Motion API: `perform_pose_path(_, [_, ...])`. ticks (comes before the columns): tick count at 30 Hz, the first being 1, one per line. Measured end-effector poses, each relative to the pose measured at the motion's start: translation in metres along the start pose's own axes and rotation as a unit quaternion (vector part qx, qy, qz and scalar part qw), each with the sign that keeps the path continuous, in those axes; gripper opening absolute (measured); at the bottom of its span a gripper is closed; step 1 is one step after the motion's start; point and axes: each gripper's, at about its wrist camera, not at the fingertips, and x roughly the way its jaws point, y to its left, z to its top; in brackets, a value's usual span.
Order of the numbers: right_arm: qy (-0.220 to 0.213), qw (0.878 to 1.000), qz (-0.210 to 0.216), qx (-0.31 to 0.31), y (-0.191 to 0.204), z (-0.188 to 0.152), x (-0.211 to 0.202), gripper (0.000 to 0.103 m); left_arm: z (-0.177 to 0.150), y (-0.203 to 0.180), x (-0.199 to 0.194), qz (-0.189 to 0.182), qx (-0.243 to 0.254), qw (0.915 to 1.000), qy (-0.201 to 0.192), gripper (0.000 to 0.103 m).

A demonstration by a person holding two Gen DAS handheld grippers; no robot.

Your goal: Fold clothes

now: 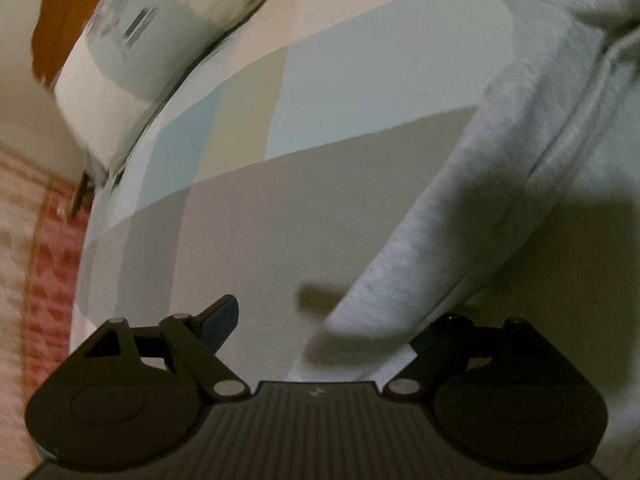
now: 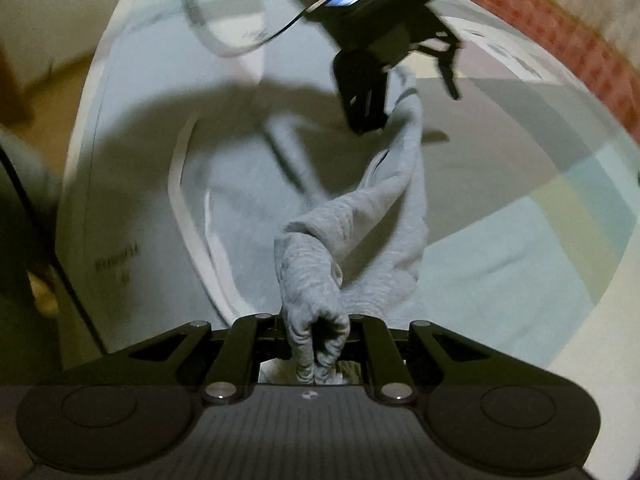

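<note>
While over the bed (image 1: 280, 208): right hand-held gripper (image 2: 316, 344) clamped on grey hoodie (image 2: 360, 216) sleeve; left hand-held gripper (image 1: 324, 320) wide, straddling another sleeve.

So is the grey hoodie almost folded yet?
Not nearly. Nothing looks folded: the grey hoodie lies spread on the patchwork bedspread. In hand: the right tool is pinching a bunched sleeve and lifting it. The left tool is wide open around the other sleeve, not gripping. Both sleeves and the body are left.
</note>
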Motion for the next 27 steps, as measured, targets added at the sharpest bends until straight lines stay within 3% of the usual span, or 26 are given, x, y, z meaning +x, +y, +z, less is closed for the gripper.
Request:
perform_pose_path(3, [0.016, 0.999, -0.021, -0.035, 0.011, -0.004, 0.007, 0.016, -0.004, -0.004, -0.001, 0.006, 0.018, 0.9998, -0.003, 0.085])
perform_pose_path(7, [0.013, 0.999, -0.034, -0.037, 0.012, -0.006, 0.005, 0.016, -0.01, -0.01, -0.001, 0.022, 0.058, 0.998, -0.011, 0.085])
perform_pose_path(13, [0.016, 0.999, -0.039, -0.03, 0.011, -0.01, 0.004, 0.017, -0.024, -0.023, -0.001, 0.046, 0.16, 0.9854, -0.034, 0.086])
perform_pose_path(17, [0.019, 0.999, -0.04, -0.029, 0.015, -0.008, 0.008, 0.017, -0.026, -0.019, 0.003, 0.035, 0.162, 0.9853, -0.04, 0.088])
perform_pose_path(21, [0.02, 0.999, -0.044, -0.023, 0.016, -0.008, 0.01, 0.018, -0.02, -0.013, 0.004, 0.025, 0.133, 0.9906, -0.02, 0.086])
perform_pose_path(24, [0.017, 0.999, -0.045, -0.003, 0.013, -0.008, 0.009, 0.018, -0.018, -0.018, -0.001, 0.005, 0.145, 0.9893, -0.011, 0.059])
perform_pose_path(26, [0.011, 0.999, -0.044, 0.019, 0.009, -0.009, 0.007, 0.018, -0.018, -0.02, -0.004, -0.012, 0.152, 0.9883, -0.003, 0.029])
perform_pose_path(27, [0.008, 0.999, -0.043, 0.03, 0.007, -0.009, 0.006, 0.018, -0.019, -0.022, -0.005, -0.017, 0.152, 0.9882, 0.001, 0.024])
